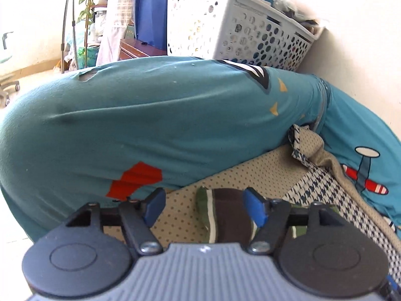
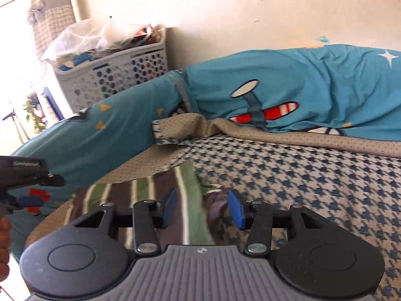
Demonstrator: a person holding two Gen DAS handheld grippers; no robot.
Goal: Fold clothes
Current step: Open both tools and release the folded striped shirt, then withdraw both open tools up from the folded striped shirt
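A striped garment [image 1: 225, 215] in green, white and brown lies on the bed. In the left wrist view one end of it sits between the wide-apart blue pads of my left gripper [image 1: 205, 208], which is open. In the right wrist view the same striped garment [image 2: 140, 195] spreads out under and ahead of my right gripper [image 2: 203, 209]; its pads are apart, with crumpled cloth between them. The left gripper [image 2: 27, 200] shows at the left edge of that view, held by a hand [image 2: 3, 235].
A long teal bolster [image 1: 125, 125] [image 2: 100, 135] and a teal pillow with an aeroplane print [image 2: 313, 95] line the bed's far side against the wall. A beige dotted sheet [image 1: 250, 173] covers a houndstooth bedspread [image 2: 300, 188]. A full white laundry basket [image 1: 250, 32] [image 2: 112, 77] stands behind.
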